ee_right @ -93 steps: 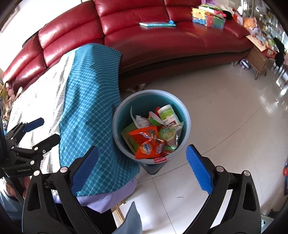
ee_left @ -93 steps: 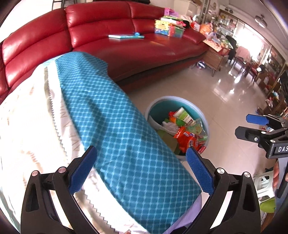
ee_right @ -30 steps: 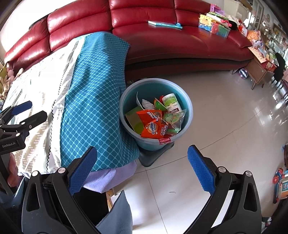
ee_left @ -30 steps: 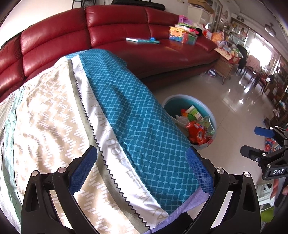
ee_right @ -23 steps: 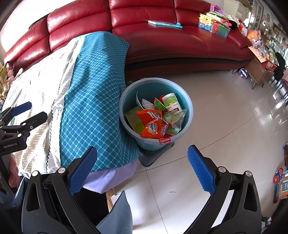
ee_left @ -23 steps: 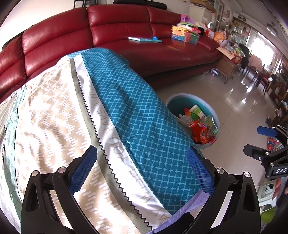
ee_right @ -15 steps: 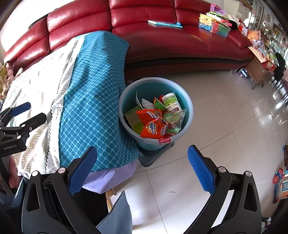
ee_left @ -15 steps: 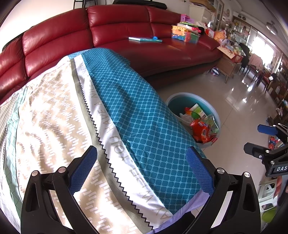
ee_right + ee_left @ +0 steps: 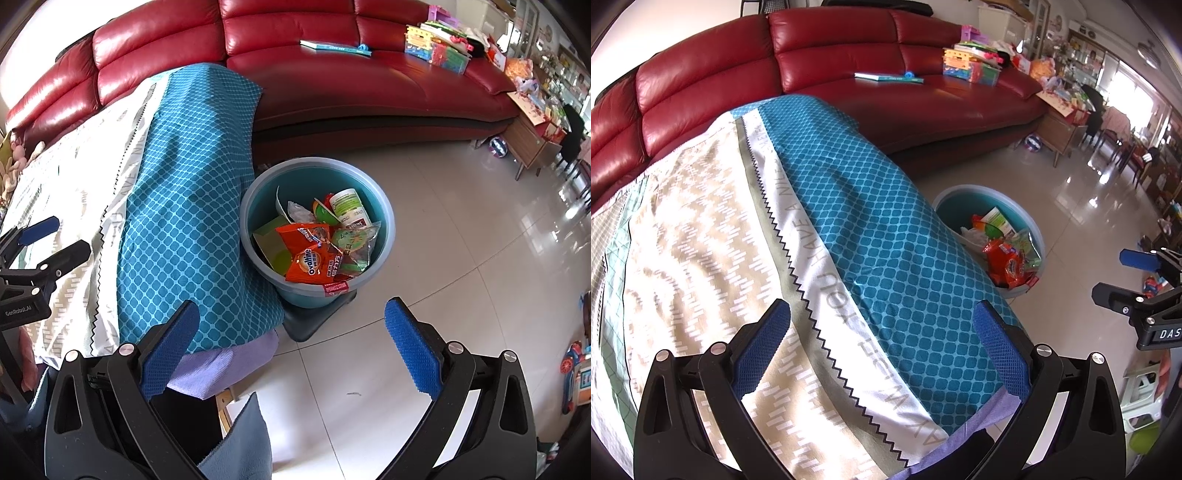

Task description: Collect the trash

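The biggest thing I see is the red leather sofa (image 9: 369,92), which curves along the back of the room, with a thin book (image 9: 334,47) and a pile of colourful toys (image 9: 437,44) on its seat. In front of it stands the worktop (image 9: 701,258), covered with a cloth (image 9: 879,240) that is teal with a net pattern on one side and beige with white marks on the other; a lilac layer shows under its near corner. On the pale tiled floor (image 9: 461,258), just beside the worktop's teal edge, stands the round blue bucket (image 9: 384,206), and here is the trash: an orange Ovaltine packet (image 9: 314,258) lies on top, touching a clear wrapper with green print (image 9: 354,240), a white jar with green label (image 9: 349,210) and a green carton (image 9: 271,240). My left gripper (image 9: 882,350) hangs above the near end of the worktop; its blue-padded fingers (image 9: 761,350) are spread wide and hold nothing. My right gripper (image 9: 291,347) is over the floor in front of the bucket, its fingers (image 9: 413,350) also spread wide and empty. In each wrist view I see the other gripper at the edge of the picture.
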A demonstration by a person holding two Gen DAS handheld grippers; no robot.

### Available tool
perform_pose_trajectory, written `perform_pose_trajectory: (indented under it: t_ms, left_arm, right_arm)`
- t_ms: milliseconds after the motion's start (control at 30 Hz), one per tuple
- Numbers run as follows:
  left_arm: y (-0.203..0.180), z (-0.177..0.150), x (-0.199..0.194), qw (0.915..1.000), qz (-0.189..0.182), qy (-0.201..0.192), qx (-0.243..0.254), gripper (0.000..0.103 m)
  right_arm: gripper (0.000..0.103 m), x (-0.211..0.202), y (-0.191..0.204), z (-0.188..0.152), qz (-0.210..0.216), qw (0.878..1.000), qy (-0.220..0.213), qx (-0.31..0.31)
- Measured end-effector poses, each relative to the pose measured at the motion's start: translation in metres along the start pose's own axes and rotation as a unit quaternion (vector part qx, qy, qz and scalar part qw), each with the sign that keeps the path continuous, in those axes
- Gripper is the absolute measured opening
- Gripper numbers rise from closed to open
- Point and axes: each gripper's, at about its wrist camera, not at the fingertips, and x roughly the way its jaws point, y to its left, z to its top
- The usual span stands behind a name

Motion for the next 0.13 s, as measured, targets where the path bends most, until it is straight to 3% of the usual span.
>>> perform_pose_trajectory:
  t_ms: [133]
  left_arm:
    - [0.0013,-0.0009,0.0027,1.0,-0.004,0.006,-0.002,0.099]
  right_arm:
    - [0.096,-0.0008,-0.0009,0.0003,-0.002,1.0,0.0,-0.001]
